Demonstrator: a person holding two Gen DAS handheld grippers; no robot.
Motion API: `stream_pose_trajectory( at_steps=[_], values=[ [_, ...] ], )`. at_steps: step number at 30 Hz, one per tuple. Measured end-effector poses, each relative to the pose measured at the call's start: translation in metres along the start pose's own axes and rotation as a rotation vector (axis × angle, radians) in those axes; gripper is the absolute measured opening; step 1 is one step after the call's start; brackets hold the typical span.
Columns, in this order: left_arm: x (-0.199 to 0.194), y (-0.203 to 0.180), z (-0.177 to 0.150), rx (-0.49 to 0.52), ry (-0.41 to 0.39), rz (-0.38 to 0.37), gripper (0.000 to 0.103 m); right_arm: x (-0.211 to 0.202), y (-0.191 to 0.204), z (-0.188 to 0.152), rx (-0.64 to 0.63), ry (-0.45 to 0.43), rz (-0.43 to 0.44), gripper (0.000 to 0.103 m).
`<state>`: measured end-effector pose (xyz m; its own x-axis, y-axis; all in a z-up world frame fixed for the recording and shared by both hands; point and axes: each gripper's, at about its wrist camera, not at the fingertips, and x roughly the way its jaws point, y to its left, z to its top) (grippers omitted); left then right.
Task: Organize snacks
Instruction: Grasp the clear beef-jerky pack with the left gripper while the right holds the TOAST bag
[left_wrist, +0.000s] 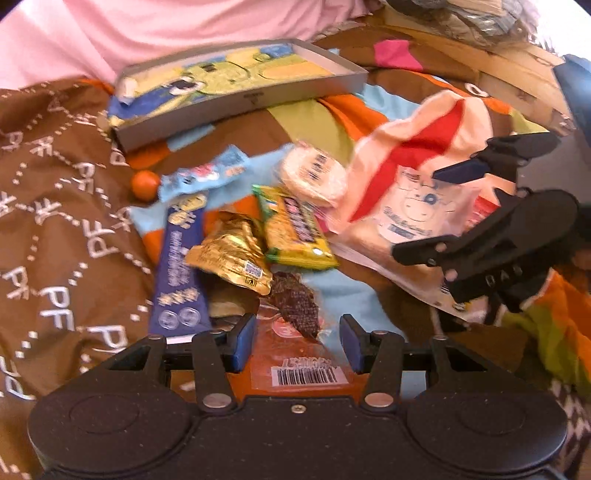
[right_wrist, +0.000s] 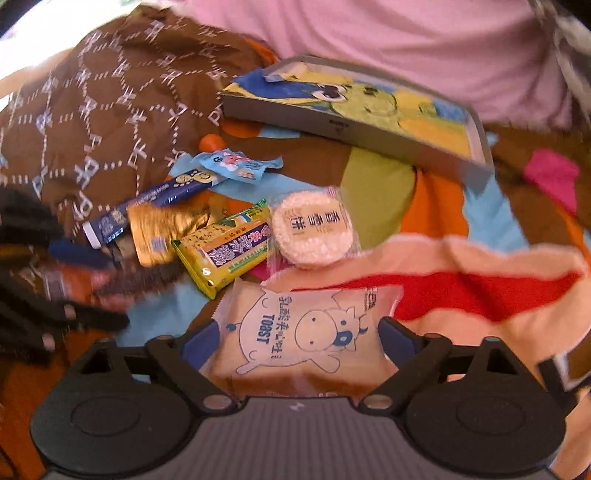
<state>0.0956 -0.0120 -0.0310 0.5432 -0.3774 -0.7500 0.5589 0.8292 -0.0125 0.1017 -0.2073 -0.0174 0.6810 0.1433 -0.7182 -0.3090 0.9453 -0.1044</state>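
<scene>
On a brown quilted bedspread (left_wrist: 55, 229) with white lettering and bright patches, a shallow grey cardboard tray (right_wrist: 354, 129) with a cartoon print lies at the far side, its long axis crosswise, against pink fabric (left_wrist: 184, 29). Nearer, snacks lie scattered. The clear toast packet with a blue cow drawing (right_wrist: 306, 328) lies between the wide-spread fingers of the right tool (right_wrist: 299, 341), not gripped. A long dark-blue bar wrapper (left_wrist: 181, 266) points away from the left tool (left_wrist: 297, 341) — also wide, over an orange barcoded packet (left_wrist: 295, 354). The yellow-green biscuit pack (right_wrist: 229, 247) lies diagonally, just beside the round white rice cracker (right_wrist: 314, 232).
</scene>
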Motion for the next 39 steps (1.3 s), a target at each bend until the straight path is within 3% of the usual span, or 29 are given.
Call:
stream_pose_trajectory(
  at_steps=[3, 5, 11, 16, 19, 22, 24, 28, 32, 35, 39],
  values=[
    [0.004, -0.004, -0.003, 0.018, 0.013, -0.003, 0.052, 0.001, -0.011, -0.003, 0.032, 0.015, 0.050, 0.102],
    [0.007, -0.003, -0.004, 0.015, 0.029, -0.007, 0.052, 0.000, -0.014, -0.003, -0.013, 0.023, 0.067, 0.103],
    [0.011, -0.003, 0.000, 0.041, 0.024, -0.020, 0.055, -0.010, -0.013, 0.005, -0.438, 0.023, 0.134, 0.103],
    [0.024, -0.006, 0.008, 0.048, 0.031, -0.032, 0.058, 0.012, -0.015, 0.025, -0.613, 0.112, 0.295, 0.103],
    [0.029, -0.004, 0.007, 0.036, 0.037, -0.040, 0.058, 0.024, -0.016, 0.033, -0.634, 0.164, 0.390, 0.103],
    [0.030, -0.004, 0.005, 0.034, 0.034, -0.044, 0.058, 0.043, -0.020, 0.042, -0.575, 0.258, 0.482, 0.103],
    [0.030, -0.004, 0.005, 0.037, 0.032, -0.046, 0.057, 0.051, -0.021, 0.041, -0.569, 0.304, 0.508, 0.103],
    [0.028, -0.001, 0.005, 0.023, 0.029, -0.052, 0.052, 0.048, -0.018, 0.031, -0.599, 0.306, 0.484, 0.103],
    [0.027, -0.002, 0.005, 0.021, 0.027, -0.047, 0.052, 0.044, -0.014, 0.022, -0.579, 0.281, 0.406, 0.101],
    [0.025, -0.003, 0.004, 0.021, 0.032, -0.039, 0.052, 0.037, -0.014, 0.019, -0.523, 0.249, 0.342, 0.091],
    [0.020, 0.001, 0.003, -0.051, 0.063, -0.079, 0.052, 0.023, -0.016, 0.013, -0.447, 0.205, 0.261, 0.080]
  ],
)
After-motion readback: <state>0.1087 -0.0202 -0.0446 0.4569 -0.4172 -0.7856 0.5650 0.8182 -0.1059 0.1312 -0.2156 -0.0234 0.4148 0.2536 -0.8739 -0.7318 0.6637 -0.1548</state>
